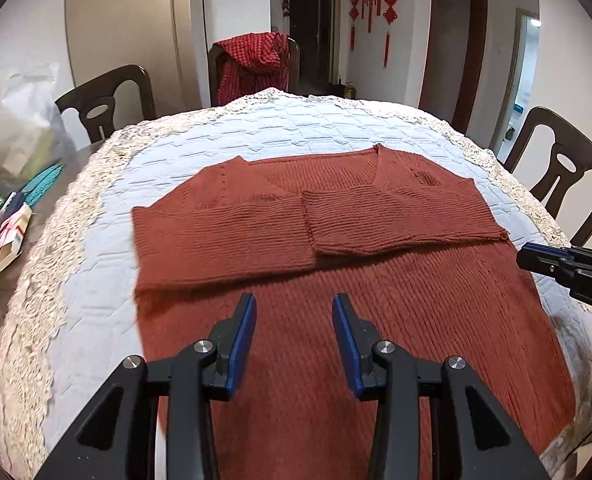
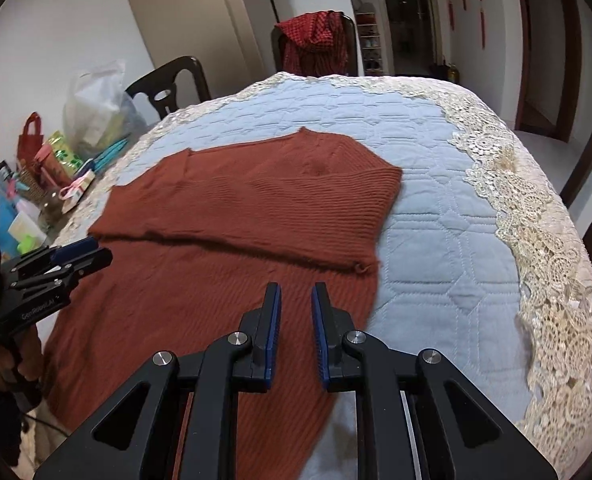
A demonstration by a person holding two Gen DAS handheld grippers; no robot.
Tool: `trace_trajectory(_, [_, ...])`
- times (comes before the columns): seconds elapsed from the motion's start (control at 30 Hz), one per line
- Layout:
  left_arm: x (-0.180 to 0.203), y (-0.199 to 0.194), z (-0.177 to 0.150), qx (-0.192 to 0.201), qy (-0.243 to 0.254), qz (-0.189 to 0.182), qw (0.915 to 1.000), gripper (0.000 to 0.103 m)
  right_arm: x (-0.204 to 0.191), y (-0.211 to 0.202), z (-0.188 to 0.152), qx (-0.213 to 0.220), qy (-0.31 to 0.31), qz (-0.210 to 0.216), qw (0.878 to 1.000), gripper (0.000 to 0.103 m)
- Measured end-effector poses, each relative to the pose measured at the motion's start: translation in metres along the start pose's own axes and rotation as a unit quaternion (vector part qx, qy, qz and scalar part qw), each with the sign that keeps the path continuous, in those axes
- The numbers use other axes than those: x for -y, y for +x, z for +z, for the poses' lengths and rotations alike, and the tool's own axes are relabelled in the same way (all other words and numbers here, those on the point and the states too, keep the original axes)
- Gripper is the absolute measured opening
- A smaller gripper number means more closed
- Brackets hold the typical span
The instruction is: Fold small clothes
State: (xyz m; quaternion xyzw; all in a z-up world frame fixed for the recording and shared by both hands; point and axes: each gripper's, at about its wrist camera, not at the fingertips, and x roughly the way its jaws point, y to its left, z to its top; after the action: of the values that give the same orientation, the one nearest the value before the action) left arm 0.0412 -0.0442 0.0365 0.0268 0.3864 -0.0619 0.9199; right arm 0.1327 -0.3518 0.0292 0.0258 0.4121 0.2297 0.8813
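A rust-red ribbed sweater (image 1: 376, 312) (image 2: 200, 288) lies flat on a pale blue quilted cloth (image 1: 276, 128) (image 2: 456, 220), neckline toward the far side. Both sleeves are folded across the chest: one sleeve (image 1: 224, 240) from the left, the other sleeve (image 1: 400, 220) from the right. My left gripper (image 1: 294, 300) hovers over the sweater's lower body, open, nothing between its blue pads. My right gripper (image 2: 297, 288) is over the sweater's right side below the folded sleeve, its jaws a narrow gap apart and empty. Each gripper shows at the edge of the other's view: the right gripper (image 1: 536, 258), the left gripper (image 2: 84, 250).
The cloth has a wide lace border (image 2: 544, 248) draping over the table edge. Dark wooden chairs (image 1: 108, 100) (image 1: 564, 172) surround the table; a red checked garment (image 1: 252, 60) hangs on the far one. A plastic bag (image 1: 24, 120) and small clutter (image 2: 56, 176) crowd the left side.
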Motion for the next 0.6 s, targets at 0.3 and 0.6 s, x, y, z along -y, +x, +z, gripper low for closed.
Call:
trace_trajectory(0.3, [-0.011,-0.019,-0.022,0.006,-0.01,0.021,0.9997,0.047,-0.004,-0.016,-0.022,0.001,0.011,0.019,1.0,0.043])
trace_trajectory(0.6, [-0.034,-0.033,-0.057,-0.005,-0.043,0.018,0.9989,0.051,0.006,-0.025,-0.053,-0.016,0.046,0.027,0.998,0.043])
